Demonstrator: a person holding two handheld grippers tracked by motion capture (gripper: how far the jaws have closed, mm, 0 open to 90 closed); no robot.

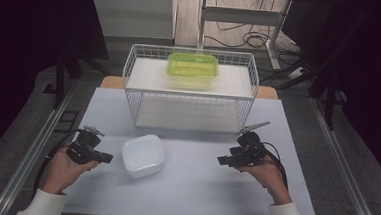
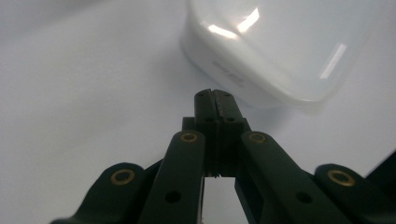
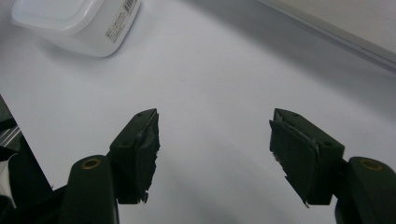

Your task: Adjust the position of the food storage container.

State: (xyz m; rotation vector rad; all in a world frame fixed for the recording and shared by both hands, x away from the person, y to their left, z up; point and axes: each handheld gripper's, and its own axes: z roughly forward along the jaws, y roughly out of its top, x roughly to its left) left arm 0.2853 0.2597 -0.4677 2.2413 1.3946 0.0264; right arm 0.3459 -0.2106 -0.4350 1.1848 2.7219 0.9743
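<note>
The left gripper [image 1: 106, 158], jaws pressed together and empty, points at the upturned white plastic container [image 1: 143, 154] just ahead of its tips, probably an approach. Next it must spread to grasp. The right gripper [image 1: 223, 160] waits spread, well apart.

A white plastic food container [image 1: 143, 155] sits upside down on the pale table, its flat base facing up. It is squarish with rounded corners and smooth, glossy walls that catch streaks of light in the left gripper view [image 2: 280, 46]. A small printed label with a barcode runs along one side wall, seen in the right gripper view [image 3: 77, 23]. In the high view it lies at about 7 o'clock from the table's centre, square to the table edge, free of contact.
</note>
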